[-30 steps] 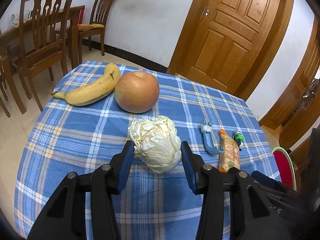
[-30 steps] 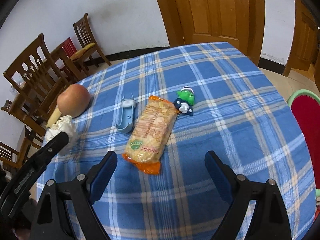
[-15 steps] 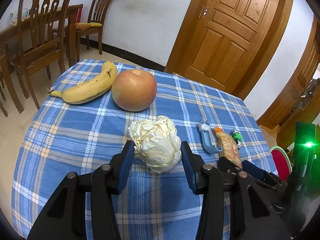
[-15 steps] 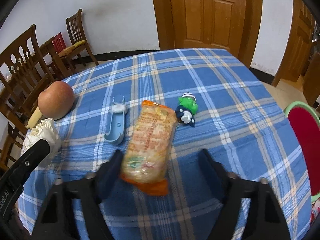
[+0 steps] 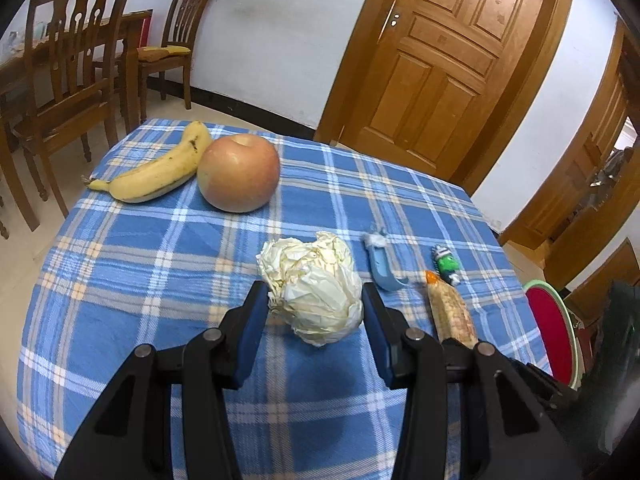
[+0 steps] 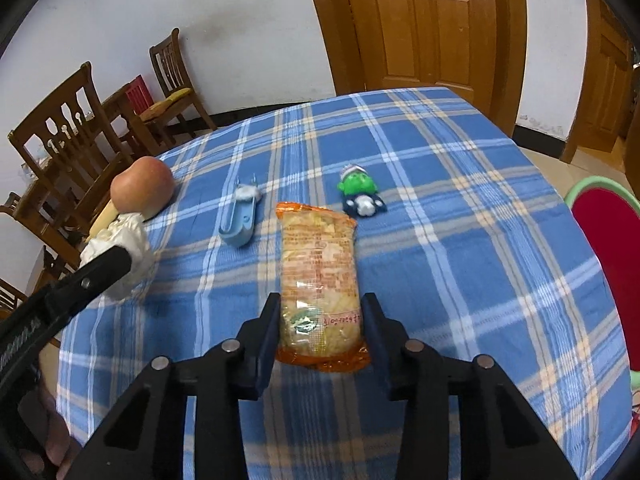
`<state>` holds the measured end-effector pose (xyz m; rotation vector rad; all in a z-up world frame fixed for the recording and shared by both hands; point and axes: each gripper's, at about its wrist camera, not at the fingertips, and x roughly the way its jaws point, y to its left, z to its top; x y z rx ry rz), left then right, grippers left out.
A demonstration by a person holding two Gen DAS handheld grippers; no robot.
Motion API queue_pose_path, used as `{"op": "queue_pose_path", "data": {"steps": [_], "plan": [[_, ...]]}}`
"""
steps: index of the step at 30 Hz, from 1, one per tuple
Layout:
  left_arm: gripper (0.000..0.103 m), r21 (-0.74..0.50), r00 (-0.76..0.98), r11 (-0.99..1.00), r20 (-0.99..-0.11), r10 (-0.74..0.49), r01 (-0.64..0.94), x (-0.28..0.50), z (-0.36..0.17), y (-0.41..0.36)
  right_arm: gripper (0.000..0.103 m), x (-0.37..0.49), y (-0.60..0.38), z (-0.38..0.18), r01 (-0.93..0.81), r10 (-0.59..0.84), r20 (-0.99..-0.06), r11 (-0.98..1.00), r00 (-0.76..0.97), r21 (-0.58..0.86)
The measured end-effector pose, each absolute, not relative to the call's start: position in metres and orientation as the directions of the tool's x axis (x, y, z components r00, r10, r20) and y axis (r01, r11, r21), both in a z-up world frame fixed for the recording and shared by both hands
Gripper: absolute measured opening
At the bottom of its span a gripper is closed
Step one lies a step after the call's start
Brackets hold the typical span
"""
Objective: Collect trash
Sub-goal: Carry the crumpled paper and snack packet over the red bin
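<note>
A crumpled ball of cream paper (image 5: pixel 314 290) sits between the pads of my left gripper (image 5: pixel 312 304), which is shut on it just above the blue plaid tablecloth (image 5: pixel 160 264). The paper ball also shows at the left of the right wrist view (image 6: pixel 120 244). My right gripper (image 6: pixel 320 312) is shut on an orange snack wrapper (image 6: pixel 318 268), gripping its near end. The wrapper also shows in the left wrist view (image 5: pixel 450 308), partly behind my left gripper's frame.
On the cloth lie an apple (image 5: pixel 239 172), a banana (image 5: pixel 160 170), a light blue clip (image 6: pixel 240 218) and a small green toy figure (image 6: pixel 358 194). Wooden chairs (image 5: pixel 68 80) stand to the left. A red and green bin (image 6: pixel 608 240) is at the table's right edge.
My right gripper moved forward over the snack wrapper and closed on its near end. My left gripper kept its hold on the paper ball and shifted slightly.
</note>
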<state>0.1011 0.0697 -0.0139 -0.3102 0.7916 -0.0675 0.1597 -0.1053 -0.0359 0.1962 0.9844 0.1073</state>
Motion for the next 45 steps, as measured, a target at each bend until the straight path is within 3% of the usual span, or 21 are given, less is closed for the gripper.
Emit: {"op": "queue_pose_path", "data": {"steps": [23,45], "plan": [[0.048,-0.318,0.680,0.943,-0.670,-0.297,0.098,0.078,0.009,0.009,0.042,0.082,-0.184,-0.005,0.074,0.184,-0.752,0.953,0.633,0.295],[0.048,-0.334,0.592,0.895,-0.671,-0.445,0.295,0.077,0.029,-0.084,0.042,0.042,-0.275,0.011,0.232,0.083,-0.708,0.913,0.701,0.337]]}}
